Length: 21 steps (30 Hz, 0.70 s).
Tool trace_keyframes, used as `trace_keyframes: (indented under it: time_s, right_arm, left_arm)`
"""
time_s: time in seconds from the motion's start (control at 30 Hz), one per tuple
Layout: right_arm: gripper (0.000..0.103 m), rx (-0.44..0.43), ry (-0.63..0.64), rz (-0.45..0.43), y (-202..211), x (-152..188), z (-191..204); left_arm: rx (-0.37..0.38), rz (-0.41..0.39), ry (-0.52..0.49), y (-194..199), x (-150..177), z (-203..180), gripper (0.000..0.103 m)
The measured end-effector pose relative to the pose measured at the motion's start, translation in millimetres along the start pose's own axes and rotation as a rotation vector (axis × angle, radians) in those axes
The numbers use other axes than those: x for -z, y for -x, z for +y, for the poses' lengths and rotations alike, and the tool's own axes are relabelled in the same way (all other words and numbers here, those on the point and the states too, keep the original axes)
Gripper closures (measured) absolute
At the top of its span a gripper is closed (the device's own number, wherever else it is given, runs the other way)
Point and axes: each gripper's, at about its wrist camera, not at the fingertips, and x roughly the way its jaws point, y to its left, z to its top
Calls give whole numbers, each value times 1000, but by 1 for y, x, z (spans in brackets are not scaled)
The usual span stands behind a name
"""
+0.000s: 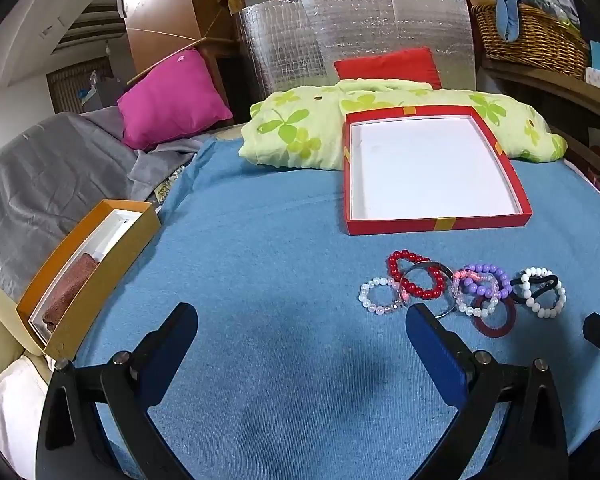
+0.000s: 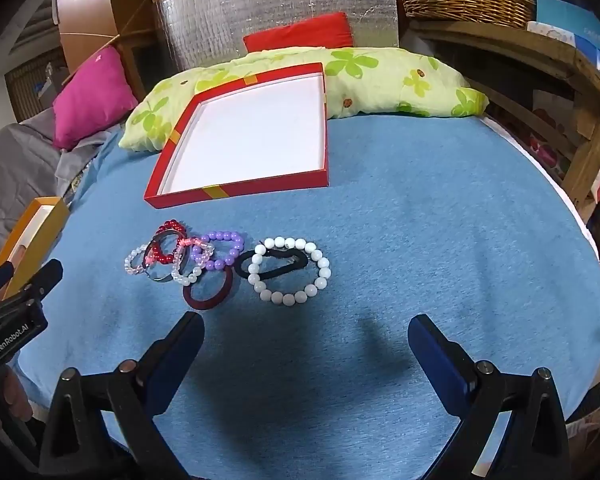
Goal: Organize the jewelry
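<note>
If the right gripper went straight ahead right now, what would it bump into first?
Probably just the blue cloth. The right gripper is open, with the white bead bracelet slightly left of its line, so it might clip that; depth is unclear.

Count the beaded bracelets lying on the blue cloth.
5: clear-pink far left, red next, pink-white at the middle, purple beside it, white far right. Overlaps might hide another.

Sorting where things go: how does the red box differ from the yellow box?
The red box is wide, shallow and bare inside; the yellow box is narrow, deeper and holds a brown pad. The red box lies beyond the bracelets; the yellow box sits at the blue cloth's left edge. Both are open with white linings.
</note>
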Motion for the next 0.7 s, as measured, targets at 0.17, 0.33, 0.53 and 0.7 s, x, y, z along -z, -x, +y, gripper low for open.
trace_keyframes:
  time_s: [0.17,0.33,0.53,0.7]
  right_arm:
    - [0,1,2,0,0,-2,-1]
    - [0,2,-1,-4,-1,0,0]
    - [0,4,-3,-6,-3,0,0]
    - [0,1,-4,-7,-2,0,0]
  left_arm:
    - [-1,5,-3,-1,0,-1,0]
    - [-1,8,-8,-1,0,-2,0]
    - [-2,11,-11,-2,1,-2,0]
    - [-1,13,-12,-2,2,-2,0]
